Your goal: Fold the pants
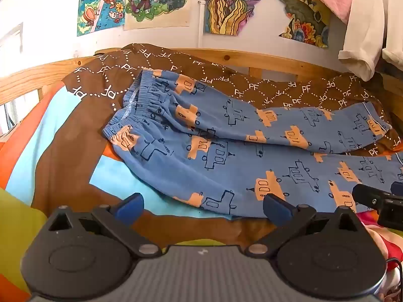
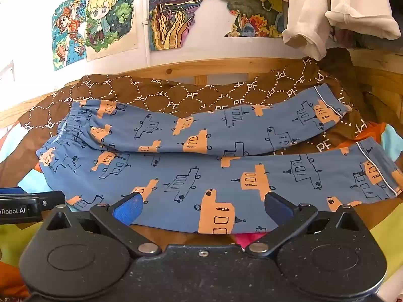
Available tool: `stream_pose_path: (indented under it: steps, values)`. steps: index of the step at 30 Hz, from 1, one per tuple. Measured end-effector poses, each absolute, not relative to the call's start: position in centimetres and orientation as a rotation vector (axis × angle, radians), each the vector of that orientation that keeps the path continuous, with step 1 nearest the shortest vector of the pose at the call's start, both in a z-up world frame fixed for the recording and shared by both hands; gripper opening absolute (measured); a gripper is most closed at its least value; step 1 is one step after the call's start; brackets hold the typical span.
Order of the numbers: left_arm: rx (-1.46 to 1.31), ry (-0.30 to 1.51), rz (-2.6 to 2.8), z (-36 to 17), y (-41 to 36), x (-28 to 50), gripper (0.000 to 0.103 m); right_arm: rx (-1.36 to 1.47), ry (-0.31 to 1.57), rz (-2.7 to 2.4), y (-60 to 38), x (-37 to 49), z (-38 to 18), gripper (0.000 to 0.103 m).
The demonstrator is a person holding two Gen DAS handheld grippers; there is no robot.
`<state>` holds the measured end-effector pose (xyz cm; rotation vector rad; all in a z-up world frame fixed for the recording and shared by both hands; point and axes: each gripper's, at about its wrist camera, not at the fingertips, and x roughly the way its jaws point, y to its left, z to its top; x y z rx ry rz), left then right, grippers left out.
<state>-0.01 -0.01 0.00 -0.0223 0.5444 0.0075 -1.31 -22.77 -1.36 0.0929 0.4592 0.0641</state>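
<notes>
Pants (image 2: 201,176) lie flat on bed (image 1: 63,156), long axis left-right, waistband left, cuffs right. Left gripper (image 1: 202,207) nearer waistband, right gripper (image 2: 202,207) nearer cuffs; both sets of fingers wide, empty, just short of near leg.

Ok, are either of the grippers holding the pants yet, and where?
Nothing is held. The left gripper and right gripper both stand wide open above the near edge of the blue pants.
</notes>
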Motion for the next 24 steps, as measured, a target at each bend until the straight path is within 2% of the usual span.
stream_pose_path:
  steps: [24]
  values:
    - [-0.027,0.548,0.003,0.03,-0.07,-0.07,0.103,0.096,0.463,0.063,-22.98,-1.29,-1.41,0.102]
